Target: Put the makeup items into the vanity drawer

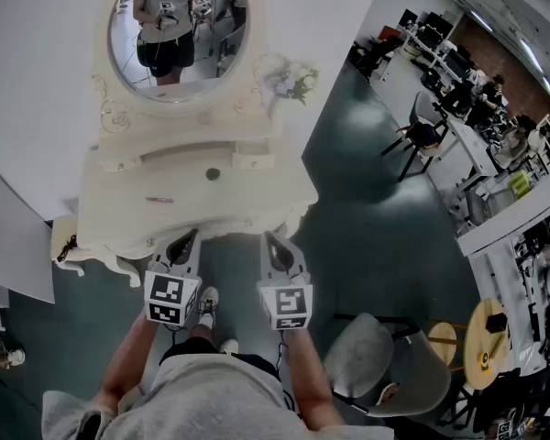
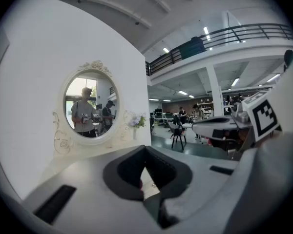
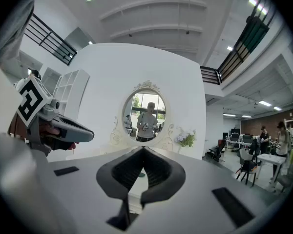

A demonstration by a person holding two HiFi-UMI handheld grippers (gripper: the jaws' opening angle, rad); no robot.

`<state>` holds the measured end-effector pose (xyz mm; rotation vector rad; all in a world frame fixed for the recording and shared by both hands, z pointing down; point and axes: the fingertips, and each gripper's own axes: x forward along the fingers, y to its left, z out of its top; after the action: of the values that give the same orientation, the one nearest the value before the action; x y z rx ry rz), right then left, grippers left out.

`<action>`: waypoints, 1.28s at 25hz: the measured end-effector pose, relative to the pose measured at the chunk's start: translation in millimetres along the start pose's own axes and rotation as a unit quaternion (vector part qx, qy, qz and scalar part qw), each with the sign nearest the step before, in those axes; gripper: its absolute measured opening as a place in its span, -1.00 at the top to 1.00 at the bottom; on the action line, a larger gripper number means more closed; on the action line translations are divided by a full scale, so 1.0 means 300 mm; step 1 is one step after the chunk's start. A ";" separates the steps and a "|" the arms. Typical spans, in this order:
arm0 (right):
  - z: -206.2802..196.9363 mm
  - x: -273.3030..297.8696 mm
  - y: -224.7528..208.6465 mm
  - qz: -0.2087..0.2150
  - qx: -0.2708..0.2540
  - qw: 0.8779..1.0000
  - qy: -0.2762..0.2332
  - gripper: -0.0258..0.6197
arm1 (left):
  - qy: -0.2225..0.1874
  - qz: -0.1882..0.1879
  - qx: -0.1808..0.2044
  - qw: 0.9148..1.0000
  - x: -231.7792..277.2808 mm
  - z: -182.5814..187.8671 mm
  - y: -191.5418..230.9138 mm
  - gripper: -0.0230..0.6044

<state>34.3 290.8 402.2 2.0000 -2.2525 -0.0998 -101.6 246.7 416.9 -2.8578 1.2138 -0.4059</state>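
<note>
— Makeup items (image 1: 213, 173): where located?
— Found two on top of the white desk (image 1: 257, 195). Logged a dark round piece (image 1: 213, 173) near the middle, and a thin pink stick (image 1: 159, 200) to its left, closer to the front edge. Well apart from each other; neither inside a drawer.
— And the drawers?
— Noted two small drawers (image 1: 252, 161) on the raised tier below the oval mirror (image 1: 176, 30), one toward each end, fronts apparently flush. Could not tell more about the lower front from the head view.
— Condition of the jaws?
— Checked left gripper (image 1: 185, 238): jaws brought together tip to tip, nothing gripped. Same for right gripper (image 1: 273, 238): fully closed, empty. Seen side by side at the desk's front edge, both aimed toward the mirror, apart from both items.
— Anything else of note?
— Recorded a bunch of flowers (image 1: 293, 81) just right of the mirror, and a grey chair (image 1: 376, 356) on the floor near the person's right arm.
</note>
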 end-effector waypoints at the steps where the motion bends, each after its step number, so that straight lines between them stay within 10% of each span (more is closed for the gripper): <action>1: 0.002 0.005 -0.003 0.000 0.000 1.000 0.000 0.88 | 0.001 0.000 0.000 1.000 0.004 0.001 0.004 0.92; 32: -0.038 0.198 0.074 0.043 0.010 0.999 0.015 0.88 | 0.026 0.038 -0.024 0.999 0.059 -0.068 0.165 0.92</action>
<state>7.4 235.1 419.6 1.8988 -2.3256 -0.0390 -129.6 201.4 435.3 -2.8483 1.3535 -0.4579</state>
